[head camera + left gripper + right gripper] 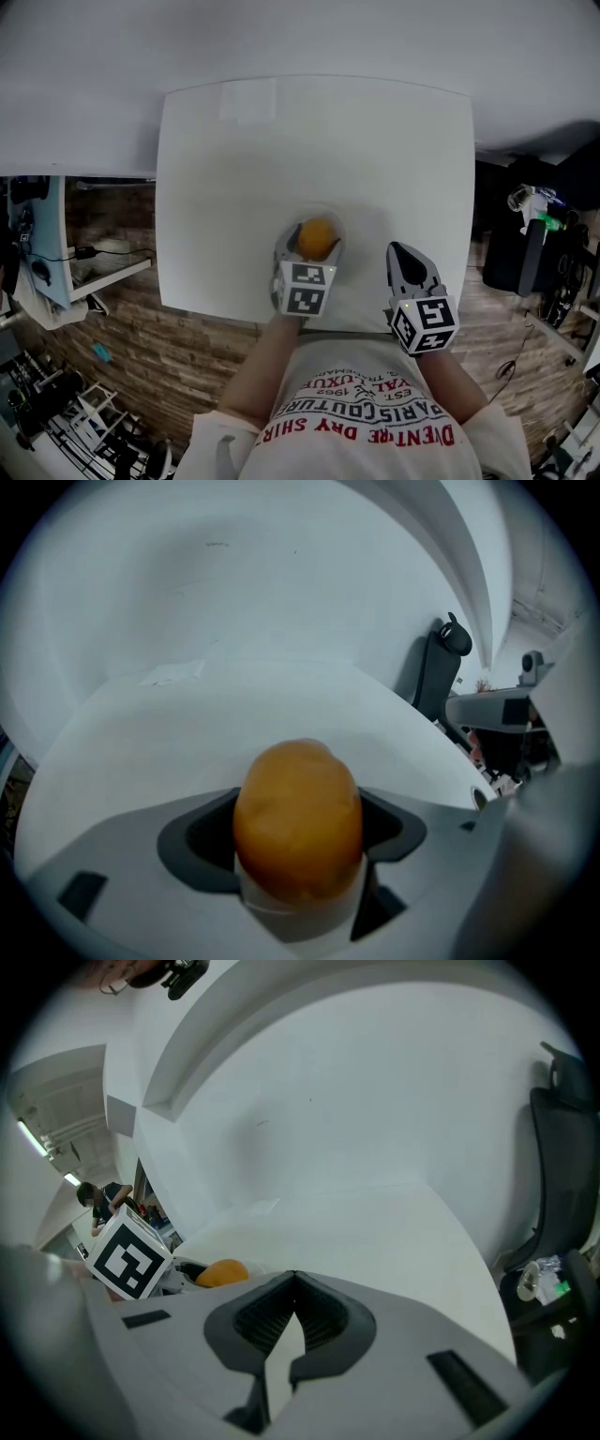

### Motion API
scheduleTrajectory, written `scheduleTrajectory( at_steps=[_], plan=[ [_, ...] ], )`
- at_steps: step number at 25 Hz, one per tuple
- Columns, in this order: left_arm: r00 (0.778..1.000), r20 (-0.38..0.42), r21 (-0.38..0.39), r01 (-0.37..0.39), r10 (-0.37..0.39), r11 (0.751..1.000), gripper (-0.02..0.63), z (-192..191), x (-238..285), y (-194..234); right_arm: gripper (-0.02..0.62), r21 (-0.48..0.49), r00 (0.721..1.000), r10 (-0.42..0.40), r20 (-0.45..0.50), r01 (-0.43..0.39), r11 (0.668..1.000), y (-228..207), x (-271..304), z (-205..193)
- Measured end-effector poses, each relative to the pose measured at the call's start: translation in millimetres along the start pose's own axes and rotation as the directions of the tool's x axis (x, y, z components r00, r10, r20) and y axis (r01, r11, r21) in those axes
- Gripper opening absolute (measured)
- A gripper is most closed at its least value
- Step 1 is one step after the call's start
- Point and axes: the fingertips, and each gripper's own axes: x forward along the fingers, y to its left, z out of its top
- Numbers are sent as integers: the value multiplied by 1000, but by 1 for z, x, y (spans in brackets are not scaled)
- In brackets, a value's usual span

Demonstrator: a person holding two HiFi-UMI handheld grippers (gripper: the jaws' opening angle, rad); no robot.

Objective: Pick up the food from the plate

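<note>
Here, one white worktop, one faint white plate near its front edge, two grippers, left gripper jaws closed on the single orange food piece above that plate, right gripper beside, jaws together, empty.

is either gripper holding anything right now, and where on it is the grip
The left gripper holds the rounded orange piece of food by its two opposite sides, across its middle. The right gripper is shut and empty.
</note>
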Motion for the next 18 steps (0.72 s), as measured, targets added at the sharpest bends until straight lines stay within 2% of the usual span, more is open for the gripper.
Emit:
scheduleTrajectory(
  at_steps=[4, 10, 14, 18],
  plan=[
    [1000, 2, -11, 7, -7, 1000, 360, 2, -3, -1, 9, -6, 1000, 1, 9, -1, 1000, 1, -4, 4],
    [998, 68, -14, -1, 2, 1000, 360, 18, -24, 0, 9, -22, 999, -2, 39, 3, 1000, 6, -11, 15],
    [988, 153, -16, -7, 9, 1000, 360, 42, -51, -2, 9, -31, 997, -2, 75, 4, 1000, 14, -19, 29],
    [966, 254, -4, -40, 40, 999, 360, 70, -86, -2, 9, -35, 991, -6, 133, 11, 999, 21, -29, 51]
  ],
)
